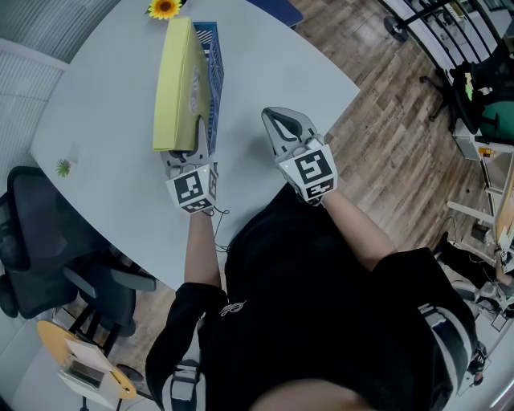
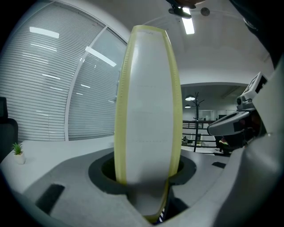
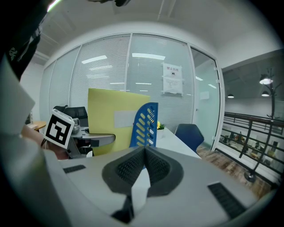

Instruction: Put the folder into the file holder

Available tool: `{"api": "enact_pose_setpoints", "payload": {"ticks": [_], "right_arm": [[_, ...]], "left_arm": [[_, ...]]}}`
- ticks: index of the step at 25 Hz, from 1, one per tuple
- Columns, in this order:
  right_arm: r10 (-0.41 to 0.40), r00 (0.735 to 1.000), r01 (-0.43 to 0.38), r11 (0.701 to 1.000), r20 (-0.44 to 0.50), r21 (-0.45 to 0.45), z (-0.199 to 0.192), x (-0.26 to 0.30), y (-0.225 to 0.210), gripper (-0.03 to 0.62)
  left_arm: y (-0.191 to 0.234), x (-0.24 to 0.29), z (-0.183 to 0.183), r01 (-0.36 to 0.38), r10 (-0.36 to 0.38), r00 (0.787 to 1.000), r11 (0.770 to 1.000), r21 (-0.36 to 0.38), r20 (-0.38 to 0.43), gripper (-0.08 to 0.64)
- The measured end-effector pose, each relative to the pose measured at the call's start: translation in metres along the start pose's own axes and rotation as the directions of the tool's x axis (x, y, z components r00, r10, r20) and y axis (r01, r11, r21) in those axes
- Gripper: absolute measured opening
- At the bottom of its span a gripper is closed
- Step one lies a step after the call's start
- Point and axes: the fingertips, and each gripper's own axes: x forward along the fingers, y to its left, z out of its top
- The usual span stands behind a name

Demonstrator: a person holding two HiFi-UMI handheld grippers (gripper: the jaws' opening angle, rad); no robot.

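Observation:
A thick yellow folder [image 1: 177, 88] stands upright on its edge on the white table [image 1: 104, 104]. Its near end is between the jaws of my left gripper [image 1: 186, 156], which is shut on it. In the left gripper view the folder's white-and-yellow end [image 2: 148, 111] fills the middle, above the left gripper [image 2: 148, 177]. The blue slotted file holder [image 1: 215, 72] sits tight against the folder's right side; whether the folder is inside it I cannot tell. My right gripper [image 1: 283, 127] rests to the right, shut and empty. From there the folder [image 3: 111, 119] shows behind the holder's blue end panel [image 3: 144, 126].
A sunflower [image 1: 165, 8] stands at the table's far edge beyond the holder. A small potted plant [image 1: 63, 167] sits at the left edge. A black office chair [image 1: 32, 241] is beside the table's left side and a blue chair [image 3: 188, 133] at its far end.

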Motion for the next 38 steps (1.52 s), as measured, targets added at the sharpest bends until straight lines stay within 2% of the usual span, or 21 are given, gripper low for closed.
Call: {"api": "enact_pose_setpoints", "payload": {"ticks": [22,38], "right_arm": [[0.034,0.999,-0.034,0.999,-0.003,0.014,-0.004,0.007,0.002,0.005],[0.153,0.988,-0.153,0.988,-0.019,0.023,-0.009,0.038,0.014,0.005]], "left_arm": [[-0.006,-0.002,-0.005,0.008,-0.007,0.999,1.000,0.023,-0.040,0.232],[-0.002,-0.008,-0.008,-0.040,0.041,0.996,0.999,0.018,-0.074,0.270]]}}
